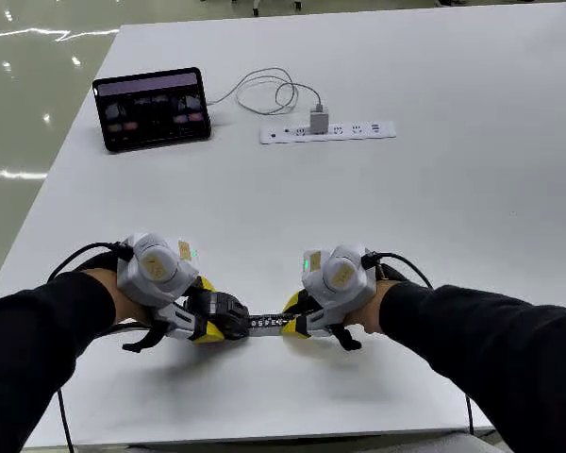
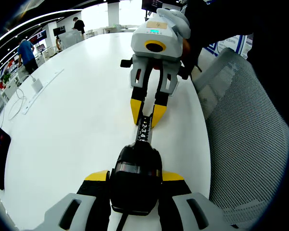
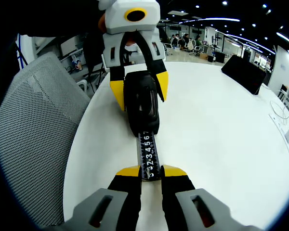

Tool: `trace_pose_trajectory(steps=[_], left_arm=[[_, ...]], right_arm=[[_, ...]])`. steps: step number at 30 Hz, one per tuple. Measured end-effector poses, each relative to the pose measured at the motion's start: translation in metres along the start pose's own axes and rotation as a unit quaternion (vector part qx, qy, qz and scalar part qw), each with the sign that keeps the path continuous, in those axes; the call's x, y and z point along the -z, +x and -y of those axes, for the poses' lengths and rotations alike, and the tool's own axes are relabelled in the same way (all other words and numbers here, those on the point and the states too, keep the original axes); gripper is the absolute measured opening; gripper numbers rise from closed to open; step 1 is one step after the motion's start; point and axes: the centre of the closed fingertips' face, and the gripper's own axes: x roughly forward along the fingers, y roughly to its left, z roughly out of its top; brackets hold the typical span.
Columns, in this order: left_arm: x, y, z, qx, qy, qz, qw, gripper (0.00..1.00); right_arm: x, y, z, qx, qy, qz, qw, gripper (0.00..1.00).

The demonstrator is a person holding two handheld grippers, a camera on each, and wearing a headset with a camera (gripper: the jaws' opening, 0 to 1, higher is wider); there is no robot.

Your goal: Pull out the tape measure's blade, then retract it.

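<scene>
Left tool [image 2: 135,176] is clamped on the tape [image 3: 142,103], which sits at the near edge of the desk [image 1: 358,217]. Right tool [image 3: 151,172] is pinched tight on the tip of the blade [image 3: 147,161], just beside the case. A short stretch of numbers is out, so I'd say the pull has barely begun; most of the draw and the whole retract remain.

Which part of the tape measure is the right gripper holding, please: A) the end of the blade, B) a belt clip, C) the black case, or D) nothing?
A: the right gripper pinches the blade at its numbered end, while the left gripper holds the black case.
</scene>
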Motion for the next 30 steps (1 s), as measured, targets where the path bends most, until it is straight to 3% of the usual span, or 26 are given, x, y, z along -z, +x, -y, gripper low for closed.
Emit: trace_pose_trajectory(steps=[30], left_arm=[[-0.002, 0.000, 0.002, -0.003, -0.008, 0.002, 1.0000, 0.34]], right_arm=[[0.012, -0.012, 0.003, -0.003, 0.004, 0.007, 1.0000, 0.10]])
